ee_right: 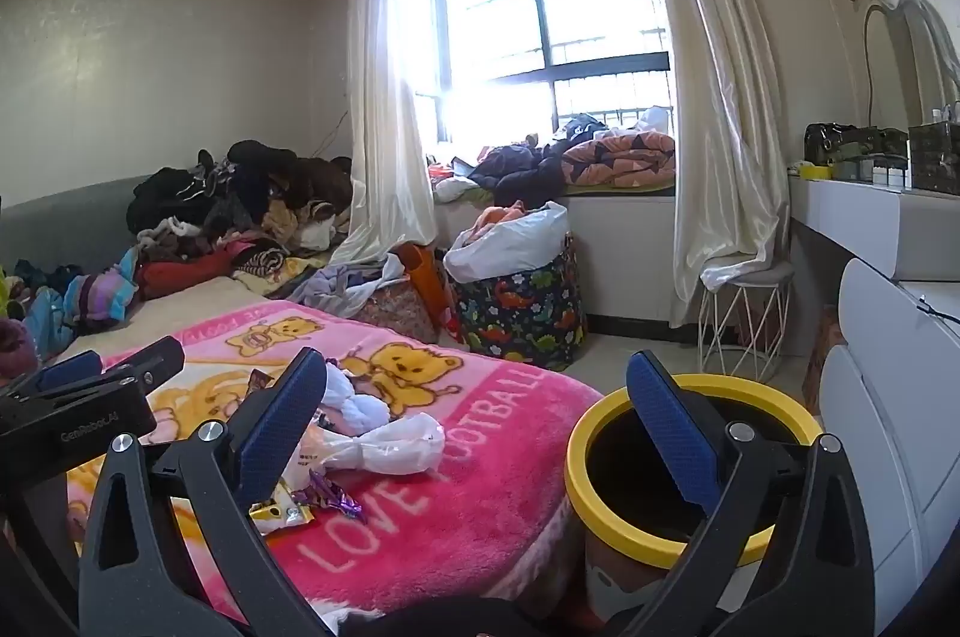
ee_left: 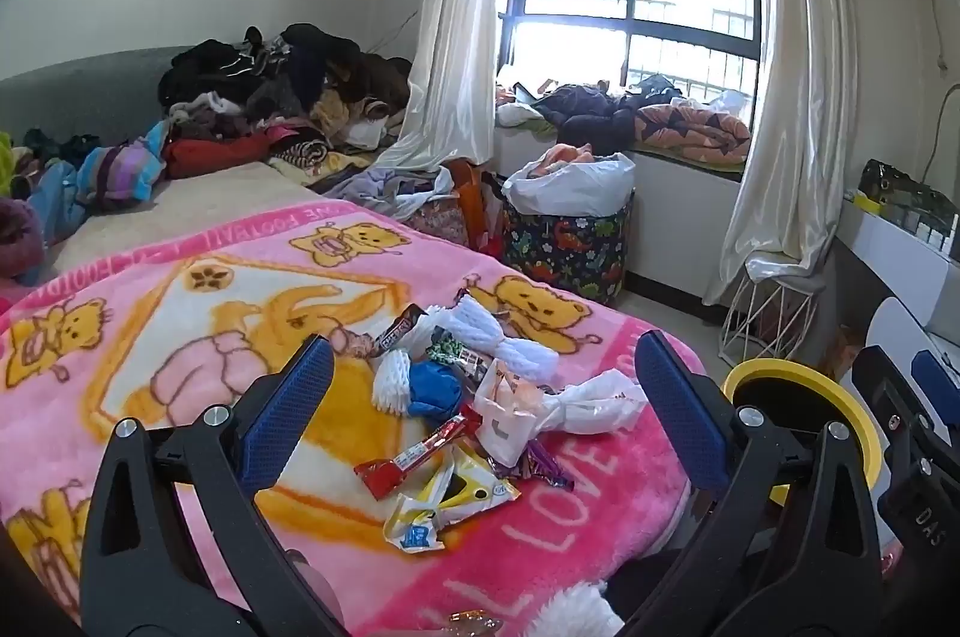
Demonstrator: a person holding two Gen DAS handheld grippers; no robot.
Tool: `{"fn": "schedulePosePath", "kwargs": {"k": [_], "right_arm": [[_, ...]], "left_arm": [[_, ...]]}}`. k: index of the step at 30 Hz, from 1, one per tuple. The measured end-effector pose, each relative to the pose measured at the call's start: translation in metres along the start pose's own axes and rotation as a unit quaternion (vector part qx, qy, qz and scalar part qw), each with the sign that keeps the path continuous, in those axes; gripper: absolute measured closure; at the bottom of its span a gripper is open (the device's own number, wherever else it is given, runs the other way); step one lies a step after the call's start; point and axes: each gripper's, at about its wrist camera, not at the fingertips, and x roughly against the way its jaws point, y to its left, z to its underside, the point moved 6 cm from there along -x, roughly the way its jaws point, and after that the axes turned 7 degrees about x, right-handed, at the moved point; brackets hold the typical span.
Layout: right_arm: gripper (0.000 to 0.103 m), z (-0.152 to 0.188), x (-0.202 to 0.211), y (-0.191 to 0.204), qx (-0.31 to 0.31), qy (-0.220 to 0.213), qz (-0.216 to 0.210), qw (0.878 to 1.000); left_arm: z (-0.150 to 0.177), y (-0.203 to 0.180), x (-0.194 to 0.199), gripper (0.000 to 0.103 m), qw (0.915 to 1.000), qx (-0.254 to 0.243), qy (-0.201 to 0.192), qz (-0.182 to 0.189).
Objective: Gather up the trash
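A pile of trash lies on the pink bear blanket: a red wrapper, a yellow and white packet, a crumpled white plastic bag, a blue scrap, white foam netting and a purple wrapper. My left gripper is open and empty, held above the pile. My right gripper is open and empty, between the bed edge and a bin with a yellow rim. The white bag and purple wrapper show in the right wrist view too. The bin stands right of the bed.
Clothes are heaped at the bed's far end. A dinosaur-print basket with a white bag stands by the window seat. A white wire stool and white drawers stand on the right.
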Motion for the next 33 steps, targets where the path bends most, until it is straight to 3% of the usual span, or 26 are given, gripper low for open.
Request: {"fn": "schedulePosePath", "kwargs": {"k": [33], "right_arm": [[0.006,0.0029,-0.0009,-0.0055,-0.003,0.003,0.006,1.0]], "left_arm": [[0.0,-0.0048,0.0013,0.011,1.0,-0.005,0.002,0.002]]}}
